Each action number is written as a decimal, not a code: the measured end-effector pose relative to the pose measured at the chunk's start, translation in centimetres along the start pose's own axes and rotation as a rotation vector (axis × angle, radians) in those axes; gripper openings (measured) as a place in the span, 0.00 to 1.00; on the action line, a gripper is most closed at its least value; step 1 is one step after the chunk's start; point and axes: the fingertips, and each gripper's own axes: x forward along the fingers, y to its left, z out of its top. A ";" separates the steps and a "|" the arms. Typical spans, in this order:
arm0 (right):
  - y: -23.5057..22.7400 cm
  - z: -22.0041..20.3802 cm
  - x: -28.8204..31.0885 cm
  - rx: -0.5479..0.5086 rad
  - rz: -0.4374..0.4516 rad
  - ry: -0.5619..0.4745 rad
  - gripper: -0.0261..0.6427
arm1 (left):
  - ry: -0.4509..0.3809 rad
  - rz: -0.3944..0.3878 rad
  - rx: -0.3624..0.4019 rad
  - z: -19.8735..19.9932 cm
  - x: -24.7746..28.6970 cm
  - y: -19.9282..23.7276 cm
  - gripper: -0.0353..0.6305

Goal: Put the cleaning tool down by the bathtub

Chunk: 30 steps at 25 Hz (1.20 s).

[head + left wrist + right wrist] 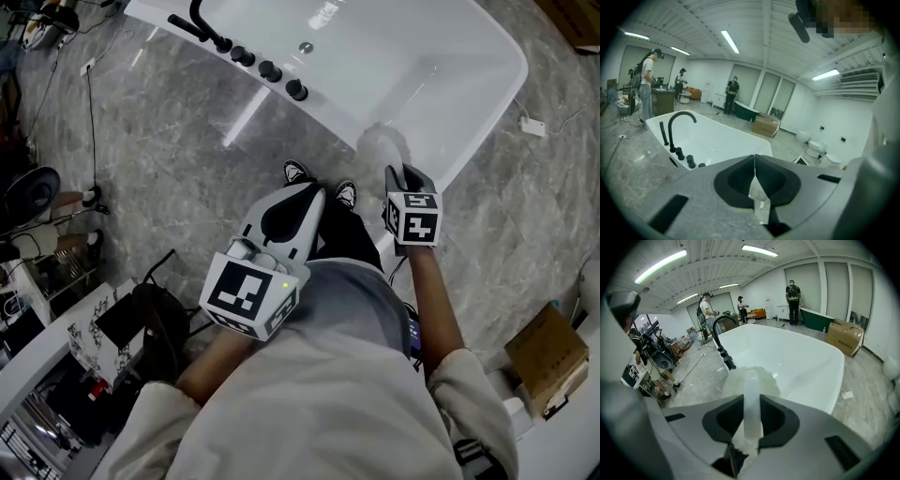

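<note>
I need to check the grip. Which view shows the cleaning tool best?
The right gripper view: the cleaning tool has its pale handle clamped in the right gripper, with the fluffy head ahead. The head view shows only that fluffy head past the gripper. The left gripper view shows none of it.

Both arms out front, grippers angled downward.
The left gripper [302,195] has its jaws pressed together and empty; the right gripper [406,176] tilts more steeply, forearm extended, jaws clamped on the cleaning tool [751,380] handle.
</note>
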 end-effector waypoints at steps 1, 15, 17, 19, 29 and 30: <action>-0.1 -0.2 0.3 -0.004 0.000 0.007 0.15 | 0.000 0.002 -0.002 0.0 0.0 0.1 0.07; -1.2 -1.8 4.0 -0.084 -0.021 0.100 0.15 | 0.007 0.040 -0.030 -0.1 -0.2 1.9 0.07; -1.4 -2.0 4.4 -0.088 -0.024 0.113 0.15 | 0.008 0.042 -0.030 -0.2 -0.2 2.1 0.07; -1.5 -2.1 5.0 -0.091 -0.026 0.122 0.15 | 0.010 0.044 -0.030 -0.1 -0.2 2.3 0.07; -1.8 -2.8 7.2 -0.104 -0.021 0.172 0.15 | 0.019 0.068 -0.040 0.2 -0.1 3.7 0.07; -1.8 -2.7 7.4 -0.106 -0.021 0.175 0.15 | 0.020 0.070 -0.041 0.2 -0.1 3.8 0.07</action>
